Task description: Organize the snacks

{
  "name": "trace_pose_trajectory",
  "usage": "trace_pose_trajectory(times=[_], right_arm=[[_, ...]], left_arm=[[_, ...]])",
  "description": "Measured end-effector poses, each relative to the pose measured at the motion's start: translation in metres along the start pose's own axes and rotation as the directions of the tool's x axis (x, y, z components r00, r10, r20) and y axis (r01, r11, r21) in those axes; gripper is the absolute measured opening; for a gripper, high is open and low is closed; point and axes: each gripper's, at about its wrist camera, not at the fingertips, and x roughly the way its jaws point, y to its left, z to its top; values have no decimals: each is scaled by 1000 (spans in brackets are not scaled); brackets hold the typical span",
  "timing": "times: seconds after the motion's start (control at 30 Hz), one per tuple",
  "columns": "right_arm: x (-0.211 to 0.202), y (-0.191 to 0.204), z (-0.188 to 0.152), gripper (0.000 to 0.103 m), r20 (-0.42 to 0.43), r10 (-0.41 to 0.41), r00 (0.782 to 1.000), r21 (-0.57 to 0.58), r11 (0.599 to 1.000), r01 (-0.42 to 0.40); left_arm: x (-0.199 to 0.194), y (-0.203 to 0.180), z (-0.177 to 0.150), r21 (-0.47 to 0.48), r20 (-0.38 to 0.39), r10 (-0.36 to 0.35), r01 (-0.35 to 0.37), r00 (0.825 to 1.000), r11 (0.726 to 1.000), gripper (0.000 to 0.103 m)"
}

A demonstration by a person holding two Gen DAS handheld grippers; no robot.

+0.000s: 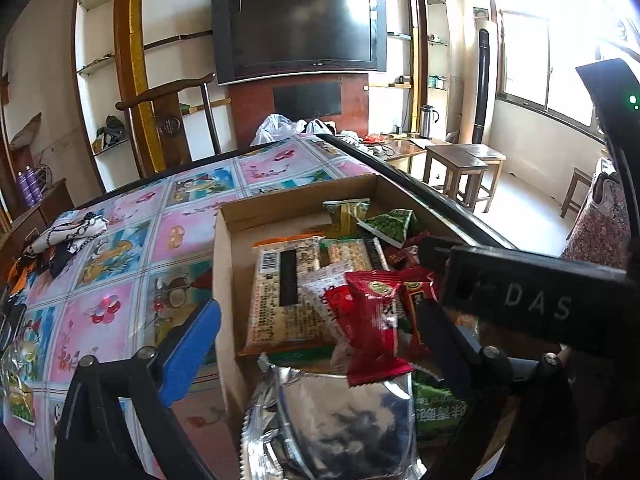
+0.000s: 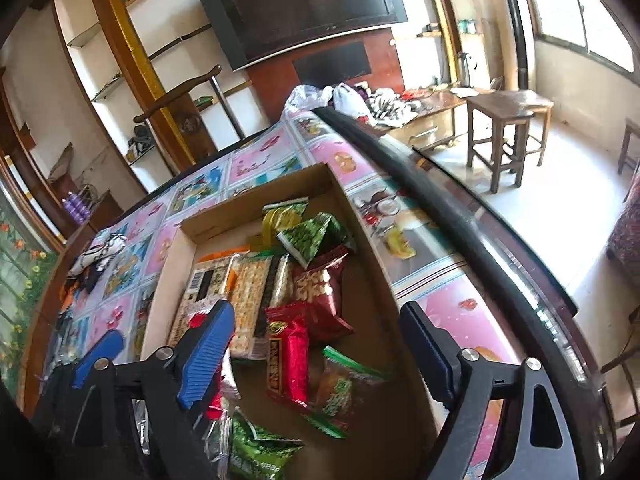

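Note:
A shallow cardboard box [image 1: 280,206] [image 2: 256,184] lies on the flowered tablecloth and holds several snack packets: cracker packs [image 1: 280,296] [image 2: 248,292], red packets [image 1: 372,320] [image 2: 288,352], green packets [image 1: 388,224] [image 2: 312,236] and a silver foil bag [image 1: 340,424]. My left gripper [image 1: 316,344] is open over the box's near end, above the silver bag, holding nothing. My right gripper [image 2: 316,352] is open over the box, empty. The right gripper's black body [image 1: 520,300] crosses the left wrist view.
A patterned cloth [image 1: 68,236] [image 2: 100,252] lies at the table's left. A loose snack packet [image 1: 18,400] sits at the near left edge. The table's dark rim [image 2: 460,208] runs along the right. A chair [image 1: 172,120] and wooden stools [image 1: 460,168] stand beyond.

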Motion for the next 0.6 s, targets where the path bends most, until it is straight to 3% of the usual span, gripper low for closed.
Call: trace_pose_trajectory(times=[0.33,0.5,0.6], right_arm=[[-12,4,2,92,93,-112,989,-20,993,114],[-25,11,-7,93,153,-167,974,-49,983,176],[-38,20,-16,95,217,-212,953,-74,970,233]], left_arm=[[-23,38,-2,-80,38,20,-17,999,997,102],[-37,62,-1,-139,30,21,-17,999,990,102],[-45,73,-4,-150,22,26,-22,999,988,102]])
